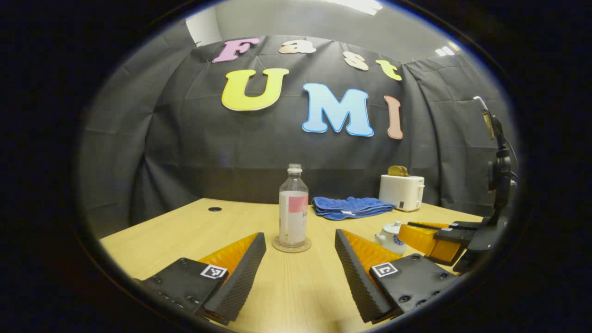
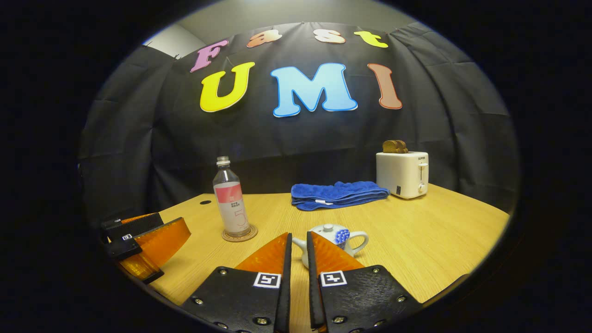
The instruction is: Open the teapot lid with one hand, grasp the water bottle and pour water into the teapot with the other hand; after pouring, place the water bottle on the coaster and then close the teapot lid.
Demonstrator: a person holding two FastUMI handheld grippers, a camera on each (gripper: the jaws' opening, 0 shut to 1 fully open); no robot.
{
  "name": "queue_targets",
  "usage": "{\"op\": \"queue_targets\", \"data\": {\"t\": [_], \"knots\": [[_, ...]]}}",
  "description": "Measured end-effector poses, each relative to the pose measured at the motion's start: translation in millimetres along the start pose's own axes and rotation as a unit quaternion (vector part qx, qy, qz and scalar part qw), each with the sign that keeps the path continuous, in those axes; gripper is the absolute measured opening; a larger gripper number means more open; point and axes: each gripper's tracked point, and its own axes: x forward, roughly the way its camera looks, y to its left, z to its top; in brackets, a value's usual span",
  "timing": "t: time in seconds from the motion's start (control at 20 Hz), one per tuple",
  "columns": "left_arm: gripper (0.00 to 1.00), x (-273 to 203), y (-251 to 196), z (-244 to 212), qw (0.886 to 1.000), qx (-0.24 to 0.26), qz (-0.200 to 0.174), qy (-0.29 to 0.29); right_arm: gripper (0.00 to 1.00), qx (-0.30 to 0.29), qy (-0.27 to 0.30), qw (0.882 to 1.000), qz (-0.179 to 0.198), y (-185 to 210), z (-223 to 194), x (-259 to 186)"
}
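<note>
A clear water bottle (image 1: 293, 212) with a pink label stands upright on a round coaster (image 1: 291, 246) in the middle of the left gripper view. My left gripper (image 1: 300, 237) is open just in front of it, a finger on each side and nothing between them. The small white teapot (image 2: 335, 237) with blue dots has its lid (image 2: 327, 227) on. It sits right behind my right gripper (image 2: 298, 237), which is shut on nothing. In the right gripper view the bottle (image 2: 230, 199) and coaster (image 2: 239, 234) are to the left, beyond my left gripper (image 2: 152, 252). The teapot (image 1: 391, 237) and right gripper (image 1: 428, 240) lie right of the bottle.
A folded blue towel (image 2: 337, 194) lies at the back of the wooden table (image 2: 439, 240). A white toaster (image 2: 401, 175) holding toast stands at the back right. A camera stand (image 1: 499, 185) rises at the right edge of the left gripper view.
</note>
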Motion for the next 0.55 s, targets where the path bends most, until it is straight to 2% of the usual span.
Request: {"op": "queue_targets", "data": {"t": [0.25,0.55], "knots": [[1.00,-1.9,2.5,-8.0,1.000,0.004,0.014,0.000,0.17,-0.004,-0.007,1.000,-0.003,0.2,-1.0,-3.5],[1.00,-2.0,-2.5,-8.0,0.999,0.043,0.025,-0.003,0.17,-0.033,-0.041,0.998,-0.017,2.6,6.4,-12.2]]}}
